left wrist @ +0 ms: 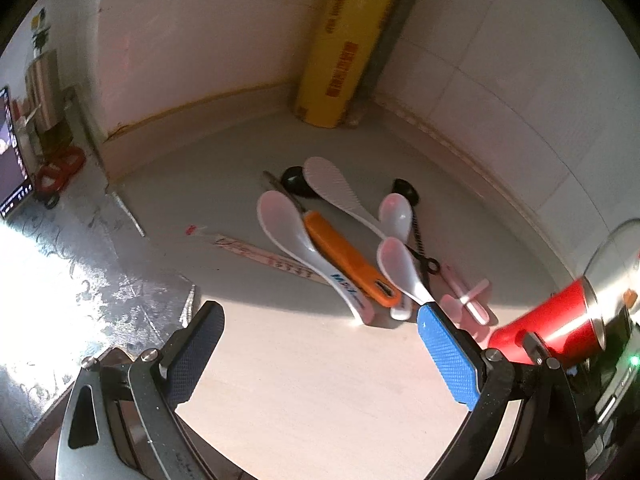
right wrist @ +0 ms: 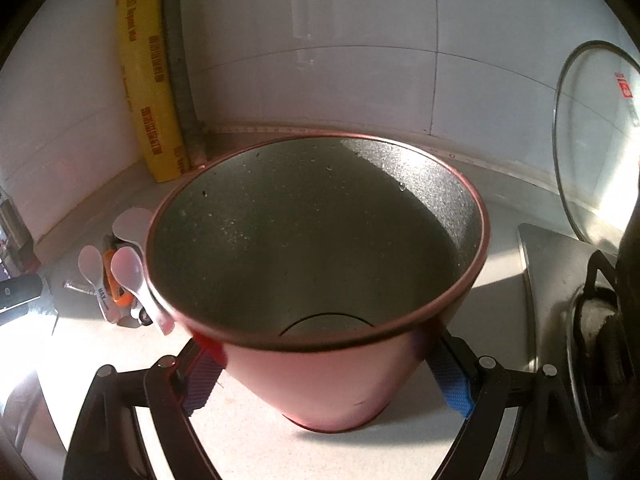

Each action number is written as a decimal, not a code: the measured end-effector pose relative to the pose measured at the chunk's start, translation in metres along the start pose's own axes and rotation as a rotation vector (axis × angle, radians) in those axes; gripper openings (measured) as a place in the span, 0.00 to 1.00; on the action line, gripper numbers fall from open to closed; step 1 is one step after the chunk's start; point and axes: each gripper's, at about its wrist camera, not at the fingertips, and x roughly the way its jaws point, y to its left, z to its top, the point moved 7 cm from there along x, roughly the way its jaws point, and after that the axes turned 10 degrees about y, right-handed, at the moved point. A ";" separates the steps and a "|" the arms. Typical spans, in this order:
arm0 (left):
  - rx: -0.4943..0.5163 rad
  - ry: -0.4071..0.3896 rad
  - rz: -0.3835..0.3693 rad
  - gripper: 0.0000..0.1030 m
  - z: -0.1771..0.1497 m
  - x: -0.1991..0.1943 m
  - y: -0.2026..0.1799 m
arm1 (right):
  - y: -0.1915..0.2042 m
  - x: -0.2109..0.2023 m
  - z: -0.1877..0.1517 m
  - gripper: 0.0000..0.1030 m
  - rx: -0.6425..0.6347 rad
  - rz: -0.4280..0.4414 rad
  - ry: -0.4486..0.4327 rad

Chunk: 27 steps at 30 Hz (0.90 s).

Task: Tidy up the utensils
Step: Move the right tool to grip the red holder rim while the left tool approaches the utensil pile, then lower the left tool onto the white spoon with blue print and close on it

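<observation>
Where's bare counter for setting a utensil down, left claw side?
Free: the counter between the open left claw and the utensil pile, and the strip between pile and yellow roll. Crowded: pile's right edge, against the red pot.

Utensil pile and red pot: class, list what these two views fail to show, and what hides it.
- Right wrist view: most of the utensil pile is hidden behind the red pot.
- Left wrist view: the pot is cut off by the right tool's body; its inside is unseen.
- Left wrist view: print on the chopstick wrapper is too small.
</observation>
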 end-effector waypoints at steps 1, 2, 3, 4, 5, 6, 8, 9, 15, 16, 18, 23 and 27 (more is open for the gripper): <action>-0.007 0.004 -0.002 0.95 0.001 0.002 0.004 | 0.000 0.000 -0.001 0.88 0.003 -0.002 0.001; -0.011 0.010 -0.001 0.95 0.002 0.003 0.008 | 0.002 0.000 -0.001 0.88 0.006 -0.004 0.002; -0.014 0.020 0.004 0.95 0.002 0.005 0.012 | 0.002 -0.001 -0.002 0.88 0.009 -0.005 0.001; -0.016 0.026 0.004 0.95 0.001 0.005 0.015 | 0.001 -0.002 -0.004 0.88 0.014 -0.009 0.002; -0.015 0.027 0.001 0.95 0.000 0.005 0.017 | 0.001 -0.003 -0.005 0.88 0.020 -0.012 0.005; -0.012 0.028 -0.001 0.95 0.001 0.006 0.021 | 0.003 -0.003 -0.005 0.88 0.022 -0.012 0.006; -0.019 0.039 -0.002 0.95 0.004 0.010 0.028 | 0.006 -0.004 -0.006 0.88 0.023 -0.011 0.005; -0.027 0.042 -0.009 0.95 0.007 0.012 0.031 | 0.006 -0.005 -0.007 0.88 0.024 -0.009 0.004; -0.053 0.062 -0.020 0.95 0.019 0.024 0.044 | 0.003 -0.005 -0.006 0.88 0.063 0.003 0.001; -0.055 0.064 -0.025 0.95 0.020 0.026 0.045 | 0.003 -0.005 -0.006 0.88 0.067 0.000 0.001; -0.054 0.063 -0.034 0.92 0.026 0.030 0.046 | 0.005 -0.004 -0.004 0.88 0.067 -0.001 0.002; -0.032 0.030 -0.025 0.91 0.043 0.034 0.048 | 0.016 0.000 0.004 0.88 0.069 0.001 -0.002; -0.028 0.019 -0.011 0.91 0.059 0.042 0.051 | 0.020 0.002 0.003 0.88 0.063 0.003 -0.008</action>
